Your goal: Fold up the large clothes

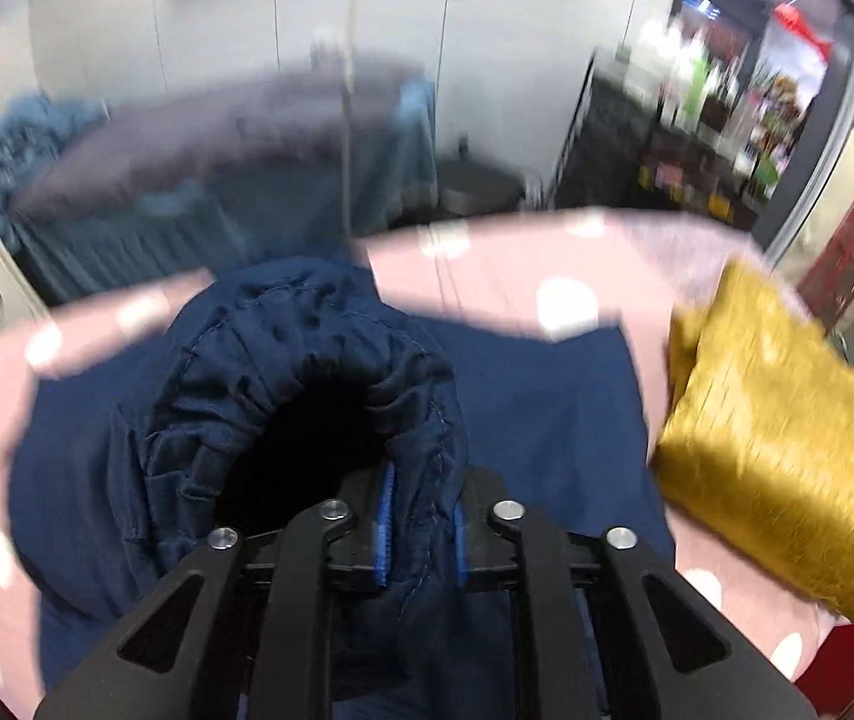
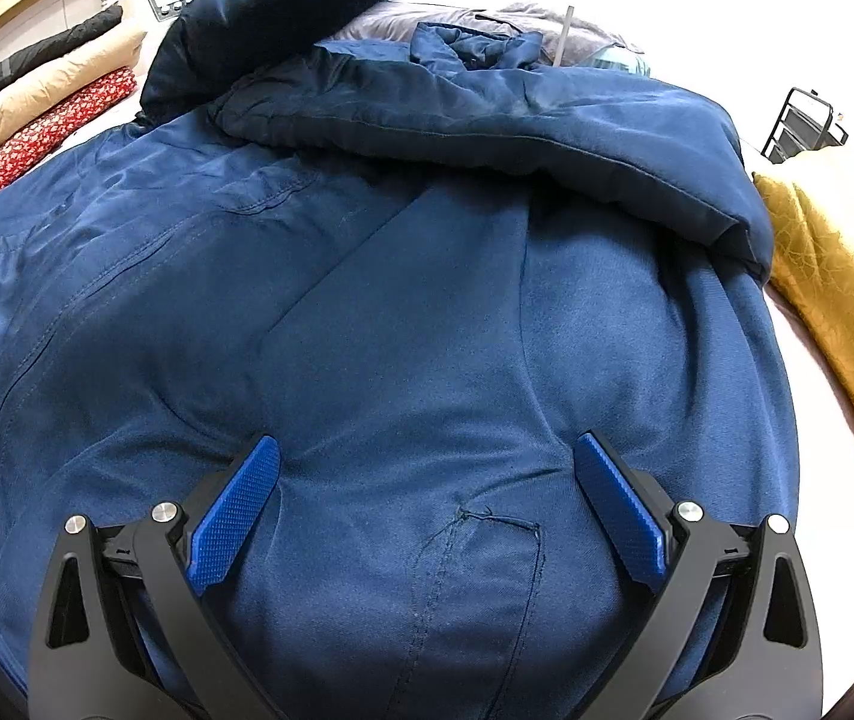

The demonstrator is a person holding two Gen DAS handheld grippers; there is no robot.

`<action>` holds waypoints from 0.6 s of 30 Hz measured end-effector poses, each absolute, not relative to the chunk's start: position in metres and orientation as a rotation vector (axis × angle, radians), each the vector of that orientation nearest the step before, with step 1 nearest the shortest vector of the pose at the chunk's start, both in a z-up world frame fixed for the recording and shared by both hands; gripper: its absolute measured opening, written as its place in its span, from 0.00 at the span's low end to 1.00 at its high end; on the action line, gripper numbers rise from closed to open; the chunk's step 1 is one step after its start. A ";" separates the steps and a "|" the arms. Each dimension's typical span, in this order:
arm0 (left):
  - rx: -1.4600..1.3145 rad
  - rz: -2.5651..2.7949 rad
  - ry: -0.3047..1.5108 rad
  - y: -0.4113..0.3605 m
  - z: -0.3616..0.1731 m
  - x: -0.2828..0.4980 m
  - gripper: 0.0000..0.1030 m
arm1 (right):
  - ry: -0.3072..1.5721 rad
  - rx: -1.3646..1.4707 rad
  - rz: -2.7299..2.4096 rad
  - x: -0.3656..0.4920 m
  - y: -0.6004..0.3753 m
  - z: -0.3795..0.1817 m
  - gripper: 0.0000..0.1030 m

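A large navy blue jacket (image 2: 402, 312) lies spread on a pink bed cover with white dots (image 1: 523, 276). My left gripper (image 1: 420, 522) is shut on the jacket's gathered elastic cuff (image 1: 306, 372), holding the sleeve up off the bed with its opening facing the camera. My right gripper (image 2: 427, 480) is open, its blue pads (image 2: 234, 516) pressed down on the flat body of the jacket. A folded-over part of the jacket (image 2: 487, 114) lies across the far side in the right wrist view.
A folded mustard-yellow cloth (image 1: 769, 468) lies on the bed to the right, also in the right wrist view (image 2: 847, 276). Red floral and beige fabrics (image 2: 36, 120) lie at the left. A second bed with grey-blue covers (image 1: 198, 180) and a shelf of bottles (image 1: 703, 114) stand beyond.
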State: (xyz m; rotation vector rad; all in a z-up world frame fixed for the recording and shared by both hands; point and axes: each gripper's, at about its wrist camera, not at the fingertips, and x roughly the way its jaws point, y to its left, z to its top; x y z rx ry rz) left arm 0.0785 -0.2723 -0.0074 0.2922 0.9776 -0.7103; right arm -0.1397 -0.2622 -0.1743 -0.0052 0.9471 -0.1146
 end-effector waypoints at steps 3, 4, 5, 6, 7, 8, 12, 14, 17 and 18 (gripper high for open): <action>0.257 -0.777 1.107 -0.282 -0.046 0.065 0.63 | 0.947 -0.004 -0.115 -0.140 -0.262 -0.174 0.94; 0.230 -0.797 1.119 -0.282 -0.051 0.059 0.76 | 0.947 -0.004 -0.115 -0.140 -0.262 -0.174 0.94; 0.191 -0.833 1.115 -0.281 -0.053 0.051 0.85 | 0.947 -0.004 -0.115 -0.140 -0.262 -0.174 0.94; 0.176 -0.854 1.111 -0.281 -0.053 0.046 0.94 | 0.946 -0.003 -0.115 -0.140 -0.262 -0.174 0.94; 0.170 -0.869 1.108 -0.281 -0.053 0.041 0.94 | 0.946 -0.003 -0.115 -0.140 -0.262 -0.174 0.94; 0.170 -0.879 1.106 -0.280 -0.053 0.036 0.94 | 0.946 -0.004 -0.115 -0.140 -0.262 -0.174 0.94; 0.161 -0.923 1.102 -0.266 -0.052 0.025 0.94 | 0.946 -0.005 -0.115 -0.140 -0.262 -0.174 0.94; 0.149 -0.919 1.085 -0.251 -0.044 0.028 0.94 | 0.946 -0.005 -0.115 -0.140 -0.262 -0.174 0.94; 0.146 -0.867 1.064 -0.225 -0.046 0.035 0.94 | 0.946 -0.005 -0.115 -0.140 -0.262 -0.174 0.94; 0.144 -0.841 1.055 -0.213 -0.047 0.039 0.94 | 0.946 -0.004 -0.115 -0.140 -0.262 -0.174 0.94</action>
